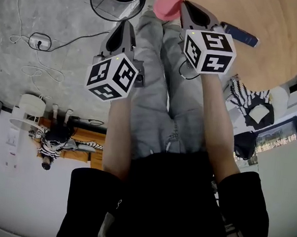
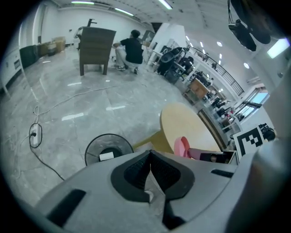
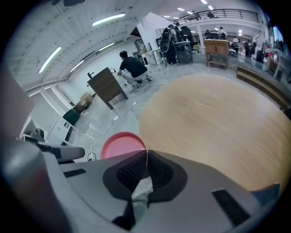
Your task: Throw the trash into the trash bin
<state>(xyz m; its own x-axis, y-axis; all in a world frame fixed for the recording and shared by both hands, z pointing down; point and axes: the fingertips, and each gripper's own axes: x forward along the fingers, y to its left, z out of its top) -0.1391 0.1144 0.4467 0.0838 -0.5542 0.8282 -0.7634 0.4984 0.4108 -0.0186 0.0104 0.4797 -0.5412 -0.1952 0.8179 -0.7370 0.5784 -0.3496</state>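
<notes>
Left gripper [image 2: 150,154]: jaws together, nothing seen between the pads. Right gripper [image 3: 146,153]: jaws closed on the rim of a pink disc [image 3: 120,143]. The disc is off the table, above the floor, just beside the near edge of the round wooden table [image 3: 218,118]. A black mesh trash bin [image 2: 95,152] stands on the grey floor [image 2: 68,104] near that table edge, ahead of the left gripper, with a white scrap [image 2: 106,156] lying inside. Farther off, a person [image 2: 132,48] crouches by a dark cabinet [image 2: 96,48].
</notes>
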